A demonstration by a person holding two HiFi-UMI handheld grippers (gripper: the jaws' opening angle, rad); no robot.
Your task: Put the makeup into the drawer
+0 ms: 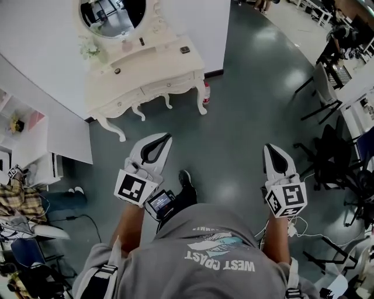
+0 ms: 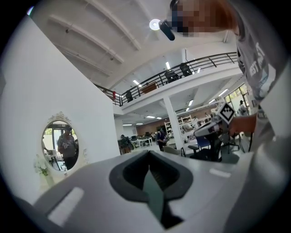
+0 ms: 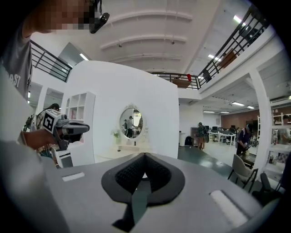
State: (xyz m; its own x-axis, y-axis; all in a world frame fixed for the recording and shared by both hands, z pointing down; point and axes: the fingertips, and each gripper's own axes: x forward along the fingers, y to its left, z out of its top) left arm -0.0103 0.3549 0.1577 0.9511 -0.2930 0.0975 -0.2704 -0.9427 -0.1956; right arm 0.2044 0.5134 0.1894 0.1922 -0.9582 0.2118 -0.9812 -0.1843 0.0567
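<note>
Step, as I read it: approach, nothing picked up yet. Left gripper (image 1: 165, 140) and right gripper (image 1: 270, 150) are both pressed together with nothing between the jaws, held roughly level out front over the floor (image 1: 234, 105).

Dressing table (image 1: 152, 64) is well apart ahead, against the white wall (image 1: 41, 41) under the round mirror (image 1: 111, 14). Makeup (image 1: 184, 49): small dark items on the tabletop, too small to tell heading or long axis. Drawer (image 1: 166, 86) front faces the person and looks shut. The table's long axis runs lower left to upper right in the head view.

Next move needs: close in, spread one gripper's jaws, and pull the drawer open before any pick.
</note>
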